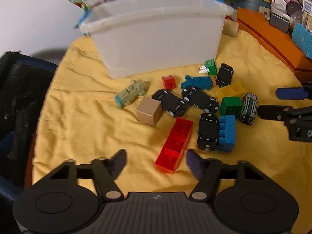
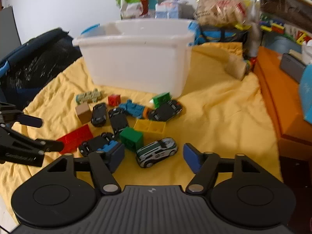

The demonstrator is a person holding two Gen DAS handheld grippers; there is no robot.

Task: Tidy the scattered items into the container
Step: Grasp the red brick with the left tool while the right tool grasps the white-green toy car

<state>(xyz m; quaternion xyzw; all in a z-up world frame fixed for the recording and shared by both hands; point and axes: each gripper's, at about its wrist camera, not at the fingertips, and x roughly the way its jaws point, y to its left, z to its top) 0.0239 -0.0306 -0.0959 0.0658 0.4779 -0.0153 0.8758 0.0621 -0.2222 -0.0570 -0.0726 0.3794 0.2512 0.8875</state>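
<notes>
On the left of the yellow cloth [image 1: 81, 117] the left gripper [image 1: 155, 160] hangs with its fingers spread wide, nothing between them, the near end of the long red open-topped brick [image 1: 175, 143] lying just ahead in the gap. Only the left wrist view shows the dark blue fabric bag [image 1: 17, 101] filling the left edge. Further in lie the pale green toy train [image 1: 131, 93], the tan cardboard cube [image 1: 149, 111] and the small red cube [image 1: 169, 81].

Behind them stands the translucent white plastic tub [image 1: 156, 39], upright on the cloth; the right wrist view looks a little over its rim, though no contents can be made out.

To the right the toys crowd together: black toy cars [image 1: 200, 99], a teal toy vehicle [image 1: 197, 82], a green block [image 1: 230, 106], a yellow open brick [image 1: 232, 90] and a blue studded brick [image 1: 226, 133] touching a black car.

The right gripper [image 2: 153, 156] is also parted and empty, and the white-and-green toy car [image 2: 157, 152] lies loose on the cloth between its fingers; this car is far clearer in the right wrist view. An orange box [image 2: 273, 97] borders the cloth on the right, with cluttered bags behind.
</notes>
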